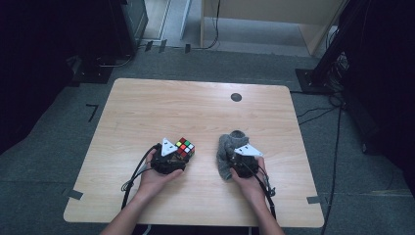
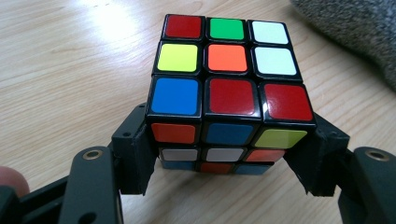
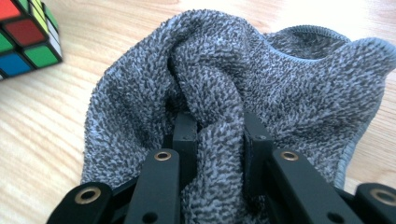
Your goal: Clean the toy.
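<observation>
A scrambled puzzle cube point(image 1: 185, 147) point(image 2: 223, 88) rests on the wooden table point(image 1: 147, 107), left of centre near the front. My left gripper point(image 1: 172, 156) point(image 2: 223, 161) is shut on it, with both black pads pressed to its lower side faces. A grey terry cloth point(image 1: 229, 152) point(image 3: 261, 84) lies bunched to the right of the cube. My right gripper point(image 1: 241, 162) point(image 3: 219, 135) is shut on a thick fold of that cloth, which bulges up between the jaws. The cube's corner point(image 3: 25, 39) shows at the upper left of the right gripper view.
A small dark round disc point(image 1: 236, 97) sits in the table top near the far edge. Black cables point(image 1: 134, 178) trail from both grippers toward the front edge. Tape marks point(image 1: 73, 194) lie on the grey carpet around the table.
</observation>
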`<state>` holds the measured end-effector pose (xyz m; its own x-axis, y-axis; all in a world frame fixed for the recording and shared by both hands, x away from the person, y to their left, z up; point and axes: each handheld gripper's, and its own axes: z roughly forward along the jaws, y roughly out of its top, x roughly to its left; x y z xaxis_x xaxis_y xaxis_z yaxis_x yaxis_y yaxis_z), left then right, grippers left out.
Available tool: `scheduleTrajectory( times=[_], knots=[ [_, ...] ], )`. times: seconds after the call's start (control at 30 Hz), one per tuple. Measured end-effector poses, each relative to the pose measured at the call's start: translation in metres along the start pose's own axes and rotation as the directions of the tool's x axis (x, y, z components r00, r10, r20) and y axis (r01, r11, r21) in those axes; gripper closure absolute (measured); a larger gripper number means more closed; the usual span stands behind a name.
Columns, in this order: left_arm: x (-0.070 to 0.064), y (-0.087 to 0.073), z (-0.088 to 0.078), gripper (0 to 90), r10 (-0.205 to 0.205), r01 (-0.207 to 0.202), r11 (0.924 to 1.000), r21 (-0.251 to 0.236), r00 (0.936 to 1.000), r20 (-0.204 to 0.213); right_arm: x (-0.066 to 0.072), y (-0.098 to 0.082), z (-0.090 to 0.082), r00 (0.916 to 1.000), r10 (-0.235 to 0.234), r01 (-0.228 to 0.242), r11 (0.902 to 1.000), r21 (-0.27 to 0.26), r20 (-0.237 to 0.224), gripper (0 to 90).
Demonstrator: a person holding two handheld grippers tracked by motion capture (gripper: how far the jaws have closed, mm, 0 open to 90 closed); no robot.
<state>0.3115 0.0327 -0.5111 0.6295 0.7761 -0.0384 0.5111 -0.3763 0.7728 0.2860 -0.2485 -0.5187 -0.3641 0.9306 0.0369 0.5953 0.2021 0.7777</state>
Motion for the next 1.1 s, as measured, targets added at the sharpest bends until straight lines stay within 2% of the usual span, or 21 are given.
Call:
scheduleTrajectory(
  times=[0.1, 0.17, 0.23, 0.33, 0.4, 0.47, 0.6, 0.67, 0.73, 0.83, 0.9, 1.0, 1.1],
  knots=[
    [-0.001, 0.002, 0.002, 32.6, -0.020, 0.020, 0.9998, -0.005, 0.9997, -0.010, 0.003, 0.001, 0.004, 1.0000, 0.000, 0.000, 1.0000, -0.010, 0.003, 71.8],
    [-0.001, 0.003, 0.003, 32.6, -0.028, 0.027, 0.9996, -0.005, 0.9995, -0.012, 0.002, 0.002, 0.006, 0.9998, 0.016, -0.016, 0.9998, -0.013, -0.007, 66.4],
    [0.000, 0.004, 0.004, 32.3, -0.029, 0.029, 0.9996, -0.002, 0.9995, -0.012, -0.001, 0.004, 0.008, 0.9982, 0.042, -0.042, 0.9990, -0.017, -0.042, 59.8],
    [0.001, 0.006, 0.005, 31.7, -0.036, 0.036, 0.9993, 0.005, 0.9993, -0.012, -0.004, 0.005, 0.009, 0.9960, 0.052, -0.054, 0.9984, -0.017, -0.072, 57.4],
    [-0.001, 0.008, 0.008, 32.4, -0.033, 0.033, 0.9994, 0.004, 0.9991, -0.026, -0.005, 0.006, 0.010, 0.9968, 0.042, -0.043, 0.9989, -0.018, -0.067, 64.1],
    [-0.003, 0.009, 0.011, 32.7, -0.027, 0.028, 0.9996, 0.005, 0.9989, -0.038, -0.004, 0.006, 0.011, 0.9987, 0.032, -0.032, 0.9993, -0.017, -0.041, 70.9],
    [-0.006, 0.013, 0.016, 32.6, -0.036, 0.036, 0.9993, 0.004, 0.9981, -0.050, -0.002, 0.007, 0.012, 0.9997, 0.013, -0.014, 0.9998, -0.016, -0.022, 70.1],
    [-0.006, 0.014, 0.015, 31.2, -0.040, 0.040, 0.9992, 0.002, 0.9978, -0.052, -0.003, 0.007, 0.012, 0.9988, 0.022, -0.023, 0.9996, -0.019, -0.045, 59.6],
    [-0.004, 0.013, 0.011, 26.4, -0.041, 0.040, 0.9990, -0.018, 0.9987, -0.030, -0.003, 0.007, 0.010, 0.9964, 0.016, -0.019, 0.9992, -0.035, -0.083, 49.4],
    [-0.002, 0.011, 0.004, 21.8, -0.039, 0.039, 0.9982, -0.047, 0.9992, -0.011, -0.006, 0.008, 0.002, 0.9941, 0.030, -0.037, 0.9969, -0.069, -0.105, 31.6],
    [0.001, 0.010, -0.001, 19.0, -0.060, 0.061, 0.9965, -0.057, 0.9981, 0.015, -0.008, 0.009, -0.002, 0.9942, 0.045, -0.053, 0.9950, -0.085, -0.097, 23.0],
    [0.004, 0.009, -0.010, 17.1, -0.080, 0.082, 0.9955, -0.048, 0.9957, 0.046, -0.012, 0.012, -0.011, 0.9918, 0.065, -0.076, 0.9923, -0.098, -0.110, 13.4],
    [0.011, 0.006, -0.023, 16.1, -0.102, 0.106, 0.9928, -0.055, 0.9922, 0.071, -0.014, 0.012, -0.022, 0.9977, 0.018, -0.026, 0.9921, -0.122, -0.065, 13.2]
  ],
)
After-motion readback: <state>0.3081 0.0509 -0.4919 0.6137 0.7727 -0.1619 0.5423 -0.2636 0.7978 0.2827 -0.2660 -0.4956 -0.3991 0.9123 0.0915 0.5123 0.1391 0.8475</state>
